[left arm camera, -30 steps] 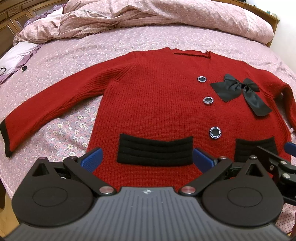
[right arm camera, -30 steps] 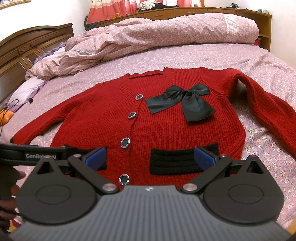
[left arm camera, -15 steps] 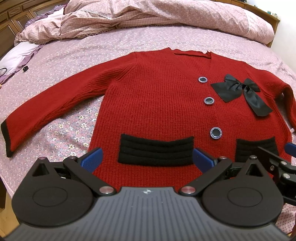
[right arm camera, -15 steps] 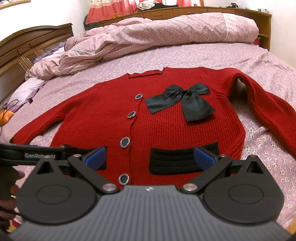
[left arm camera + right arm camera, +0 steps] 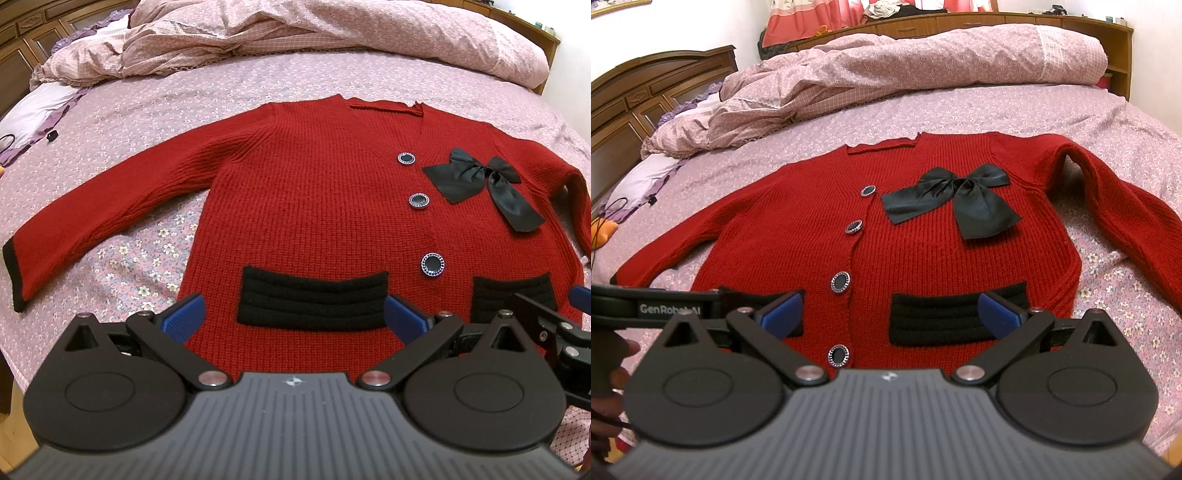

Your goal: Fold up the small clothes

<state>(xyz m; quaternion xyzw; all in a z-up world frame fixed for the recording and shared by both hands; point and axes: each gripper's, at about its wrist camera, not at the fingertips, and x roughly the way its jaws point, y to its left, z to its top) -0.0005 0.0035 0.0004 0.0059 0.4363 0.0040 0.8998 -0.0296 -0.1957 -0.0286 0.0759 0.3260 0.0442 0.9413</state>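
A small red knit cardigan (image 5: 314,206) lies flat and face up on the bed, with a black bow (image 5: 480,181), dark buttons and two black pockets; its sleeves are spread out. It also shows in the right wrist view (image 5: 923,258). My left gripper (image 5: 293,317) is open and empty above the left pocket (image 5: 314,295), near the hem. My right gripper (image 5: 892,315) is open and empty above the right pocket (image 5: 953,317). The hem is hidden behind both grippers.
The bed sheet (image 5: 147,122) is pink with flowers. A crumpled pink duvet (image 5: 905,70) lies across the far side. A wooden headboard (image 5: 635,99) stands at the left, and a pillow (image 5: 642,181) lies beside it. The bed's near edge lies just below the grippers.
Almost nothing has changed. Both grippers stay open over the hem; the views have drifted very slightly.
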